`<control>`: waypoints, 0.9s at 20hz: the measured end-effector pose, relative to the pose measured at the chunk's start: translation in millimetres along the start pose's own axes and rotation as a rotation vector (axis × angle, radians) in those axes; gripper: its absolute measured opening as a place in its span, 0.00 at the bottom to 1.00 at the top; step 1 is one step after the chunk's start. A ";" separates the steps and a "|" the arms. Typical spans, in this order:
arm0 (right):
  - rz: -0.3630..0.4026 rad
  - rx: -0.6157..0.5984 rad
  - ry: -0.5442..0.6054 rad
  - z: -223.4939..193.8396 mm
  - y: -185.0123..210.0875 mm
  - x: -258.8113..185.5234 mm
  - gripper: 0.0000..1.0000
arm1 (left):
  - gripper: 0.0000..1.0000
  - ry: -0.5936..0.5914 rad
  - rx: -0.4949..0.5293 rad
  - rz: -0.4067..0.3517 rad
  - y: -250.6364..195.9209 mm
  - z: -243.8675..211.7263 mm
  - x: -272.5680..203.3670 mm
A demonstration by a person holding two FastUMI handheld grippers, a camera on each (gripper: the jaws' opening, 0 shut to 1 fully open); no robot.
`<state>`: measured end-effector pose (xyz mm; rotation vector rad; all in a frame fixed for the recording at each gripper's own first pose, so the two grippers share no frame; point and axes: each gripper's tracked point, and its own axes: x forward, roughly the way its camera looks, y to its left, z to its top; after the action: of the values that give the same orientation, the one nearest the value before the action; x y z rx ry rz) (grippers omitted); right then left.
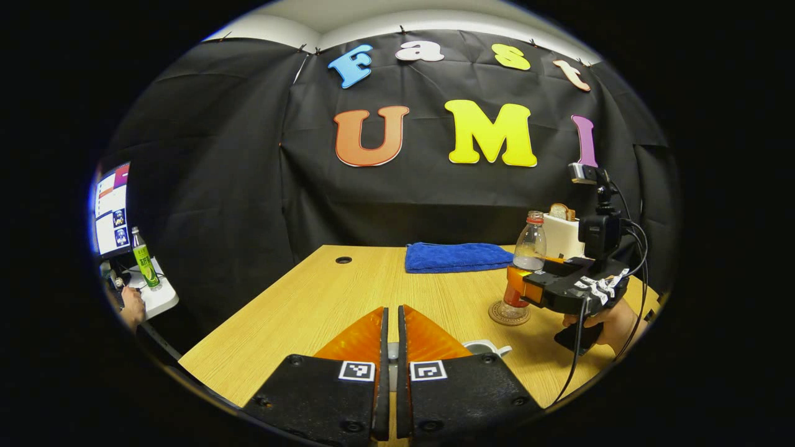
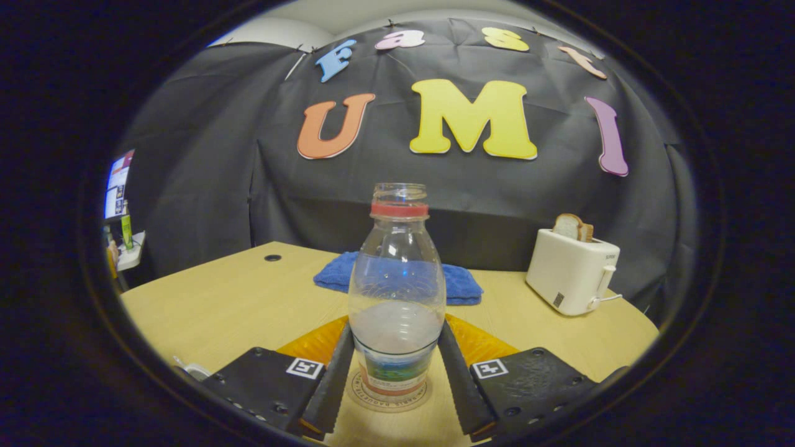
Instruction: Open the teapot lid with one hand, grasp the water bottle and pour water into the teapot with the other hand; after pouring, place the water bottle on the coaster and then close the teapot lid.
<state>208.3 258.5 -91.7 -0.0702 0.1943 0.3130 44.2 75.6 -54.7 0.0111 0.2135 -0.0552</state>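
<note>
Here the water bottle (image 2: 397,292) is standing upright on the round coaster (image 2: 390,392), whose rim is showing under its base in the right gripper view. The right gripper (image 2: 397,372) is straddling the bottle's lower part, one finger down each side; whether the fingers are pressing on the plastic or just clearing it I cannot tell. The bottle is uncapped, and water is filling roughly its lower part.

In the left gripper view, the left gripper (image 1: 389,347) is hovering low over the wooden table (image 1: 298,310) with its fingers drawn nearly together, only a thin slit showing between them. Something pale is sitting in that slit, too hidden to name. Just right of the fingers, a white spout and rim of the teapot (image 1: 487,347) are peeking out.

Farther right in that view, a hand (image 1: 612,323) is holding the other gripper against the bottle, near the table's right edge. A blue towel (image 1: 456,256) is lying by the far edge, with a white toaster (image 2: 571,270) holding a slice of bread to its right. The left half of the table is lying open up to its left edge, where a small cable hole (image 1: 343,260) is sitting near the far corner.
</note>
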 end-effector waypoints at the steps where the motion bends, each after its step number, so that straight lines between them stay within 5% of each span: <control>1: 0.000 0.005 -0.005 1.3 -0.7 1.5 0.75 | 0.07 -0.001 0.002 0.001 0.1 1.1 -1.0; 3: 0.020 0.008 0.000 0.9 1.9 0.5 0.76 | 0.07 -0.003 0.002 0.001 0.4 2.3 -0.5; 6: 0.049 0.041 -0.018 5.5 3.7 -5.7 0.98 | 0.07 -0.001 0.001 -0.001 0.1 1.4 -0.9; 13: 0.047 0.048 -0.109 32.3 -4.4 -33.2 0.98 | 0.07 -0.006 -0.001 -0.016 -10.1 0.8 2.3; 18: 0.048 0.037 -0.188 47.7 -14.0 -69.2 0.97 | 0.07 -0.022 -0.001 -0.099 -35.5 -6.8 15.0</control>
<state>156.6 229.2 -30.5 0.0011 0.0152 0.3615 55.4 39.4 -64.8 -0.0006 0.1918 -0.1539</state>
